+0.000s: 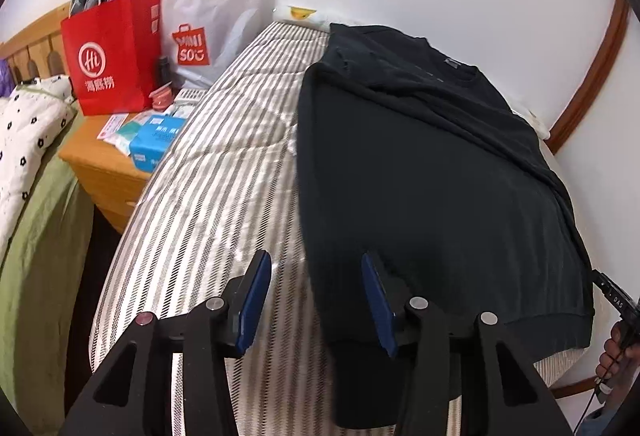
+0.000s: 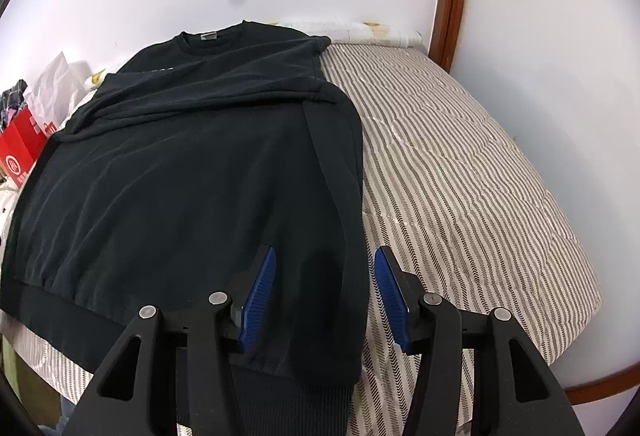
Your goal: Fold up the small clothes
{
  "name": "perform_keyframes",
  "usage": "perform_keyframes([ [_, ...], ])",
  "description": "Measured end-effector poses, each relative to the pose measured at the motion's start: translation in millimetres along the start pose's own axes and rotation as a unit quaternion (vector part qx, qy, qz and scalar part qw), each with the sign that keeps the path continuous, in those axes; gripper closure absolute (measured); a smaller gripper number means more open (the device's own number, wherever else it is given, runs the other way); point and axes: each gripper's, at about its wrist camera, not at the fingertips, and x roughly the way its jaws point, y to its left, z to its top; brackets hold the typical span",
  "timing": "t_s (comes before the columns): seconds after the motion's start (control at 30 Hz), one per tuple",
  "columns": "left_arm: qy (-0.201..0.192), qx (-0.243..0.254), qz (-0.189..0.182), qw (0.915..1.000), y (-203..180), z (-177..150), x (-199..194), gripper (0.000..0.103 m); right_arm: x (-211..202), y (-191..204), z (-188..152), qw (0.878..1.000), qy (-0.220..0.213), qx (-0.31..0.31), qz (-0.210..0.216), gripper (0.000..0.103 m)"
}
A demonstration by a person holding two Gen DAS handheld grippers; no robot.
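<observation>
Bright, even indoor light, soft shadows; heavy fisheye bending with dark corners (both views), slight motion blur below the gripper tips

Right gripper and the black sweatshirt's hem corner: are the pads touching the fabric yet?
Apart. In the right wrist view, the right gripper straddles the black sweatshirt edge, and fabric and striped bedding show in clear gaps beside both blue pads.

Black sweatshirt (image 2: 180,175) on striped mattress (image 2: 460,175)

Red paper bag (image 1: 114,59) beside white Miniso bag (image 1: 208,23) on wooden nightstand (image 1: 102,163); blue tissue pack (image 1: 154,143) in front.
</observation>
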Motion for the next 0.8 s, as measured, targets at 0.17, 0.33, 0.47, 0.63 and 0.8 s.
perform_keyframes([
  [0.17, 0.018, -0.012, -0.025, 0.9995, 7.5, -7.6, 9.2, 0.058, 2.8, -4.8, -5.0, 1.000, 0.008, 0.010, 0.006, 0.052],
  [0.33, 0.020, 0.004, -0.030, 0.9993, -0.4, -13.1, 15.1, 0.058, 4.5, -6.6, -12.9, 0.999, 0.013, 0.015, 0.036, 0.052],
  [0.47, 0.015, 0.027, -0.004, 0.9995, -14.7, -14.8, 19.0, 0.058, 15.4, -6.6, -18.8, 0.998, 0.031, 0.016, 0.049, 0.052],
  [0.63, 0.011, 0.052, 0.028, 0.9982, -30.6, -19.2, 20.3, 0.058, 22.1, -4.3, -21.1, 0.998, 0.035, 0.013, 0.047, 0.052],
  [0.8, 0.014, 0.056, 0.011, 0.9983, -33.0, -27.6, 14.2, 0.058, 18.6, -12.1, -29.1, 0.998, 0.040, 0.011, 0.051, 0.052],
])
